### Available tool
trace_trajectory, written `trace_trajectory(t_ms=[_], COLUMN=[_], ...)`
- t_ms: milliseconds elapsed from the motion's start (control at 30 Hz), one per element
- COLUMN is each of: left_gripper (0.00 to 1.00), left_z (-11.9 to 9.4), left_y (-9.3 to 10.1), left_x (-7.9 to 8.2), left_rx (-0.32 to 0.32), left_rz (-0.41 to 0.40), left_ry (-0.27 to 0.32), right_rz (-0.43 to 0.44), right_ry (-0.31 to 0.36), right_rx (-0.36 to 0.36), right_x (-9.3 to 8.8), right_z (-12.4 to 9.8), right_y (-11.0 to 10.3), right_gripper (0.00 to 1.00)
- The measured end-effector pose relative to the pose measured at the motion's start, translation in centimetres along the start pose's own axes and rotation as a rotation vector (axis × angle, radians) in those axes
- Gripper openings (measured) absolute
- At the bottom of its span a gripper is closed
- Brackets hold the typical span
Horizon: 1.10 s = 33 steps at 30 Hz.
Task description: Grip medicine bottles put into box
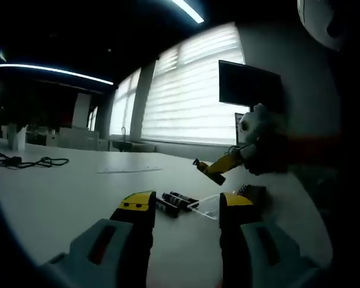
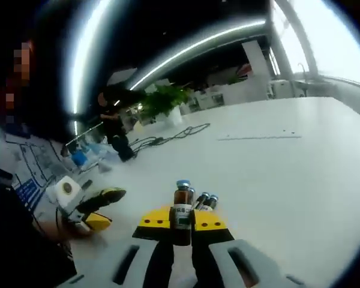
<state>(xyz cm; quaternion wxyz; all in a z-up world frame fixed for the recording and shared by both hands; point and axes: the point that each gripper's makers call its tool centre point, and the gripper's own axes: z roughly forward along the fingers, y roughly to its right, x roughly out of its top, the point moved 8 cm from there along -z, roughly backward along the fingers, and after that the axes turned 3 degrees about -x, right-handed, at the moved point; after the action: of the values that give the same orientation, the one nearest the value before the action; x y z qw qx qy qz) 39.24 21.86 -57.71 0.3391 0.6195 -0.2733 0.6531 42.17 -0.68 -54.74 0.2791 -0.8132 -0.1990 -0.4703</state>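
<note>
Two yellow-tipped grippers are seen above a wide white table [image 1: 78, 186]. In the right gripper view, the right gripper [image 2: 182, 219] is pressed onto a small brown medicine bottle [image 2: 182, 207] with a blue cap; the bottle is held upright between the two yellow jaw tips, its label facing the camera. Just behind it, touching or nearly touching the jaw tips, more small bottles [image 2: 205, 200] are seen lying on the table. At the lower left of that view, the left gripper [image 2: 99, 207] is seen with its yellow-and-black jaws apart. In the left gripper view, the left gripper [image 1: 186, 207] is spread wide with nothing between its jaws. Slightly beyond and between those jaw tips, several dark bottles [image 1: 174, 201] lie on their sides on the table, beside a clear plastic box [image 1: 207, 207] whose outline is faint. At the right of that view, the right gripper [image 1: 213, 170] is held above the table by a gloved hand [image 1: 261, 141]. Black cables [image 1: 24, 161] lie at the far left of the table, and bright window blinds [image 1: 192, 96] and a dark monitor [image 1: 249, 87] stand behind.
</note>
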Motion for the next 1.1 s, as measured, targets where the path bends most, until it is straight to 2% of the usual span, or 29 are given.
trace_trajectory(t_ms=[167,333,433,567,867,1000,1100], left_gripper=[0.35,0.35,0.35,0.35,0.35,0.35,0.35], left_z=[0.0,0.0,0.0,-0.1,0.0,-0.1,-0.1], left_y=[-0.1,0.0,-0.1,-0.1,0.0,-0.1,-0.1], left_x=[0.0,0.0,0.0,0.0,0.1,0.1,0.1], left_rx=[0.004,0.006,0.006,0.006,0.004,0.004,0.004], left_rz=[0.002,0.002,0.001,0.003,0.002,0.004,0.003], left_ry=[-0.001,0.001,0.003,0.004,0.008,0.008,0.01], right_rz=[-0.063,-0.081,-0.13,-0.224,-0.332,-0.437,-0.506], right_ry=[-0.025,-0.023,-0.036,-0.092,-0.174,-0.269,-0.32], right_rx=[0.053,0.096,0.117,0.152,0.226,0.278,0.29], right_x=[-0.1,0.0,-0.4,-1.2,-2.4,-3.2,-3.5], right_z=[-0.6,-1.0,-1.2,-1.4,-2.0,-2.2,-2.3], right_y=[-1.5,-1.9,-2.3,-3.1,-4.7,-5.6,-6.0], right_gripper=[0.07,0.07,0.07,0.07,0.07,0.07,0.07])
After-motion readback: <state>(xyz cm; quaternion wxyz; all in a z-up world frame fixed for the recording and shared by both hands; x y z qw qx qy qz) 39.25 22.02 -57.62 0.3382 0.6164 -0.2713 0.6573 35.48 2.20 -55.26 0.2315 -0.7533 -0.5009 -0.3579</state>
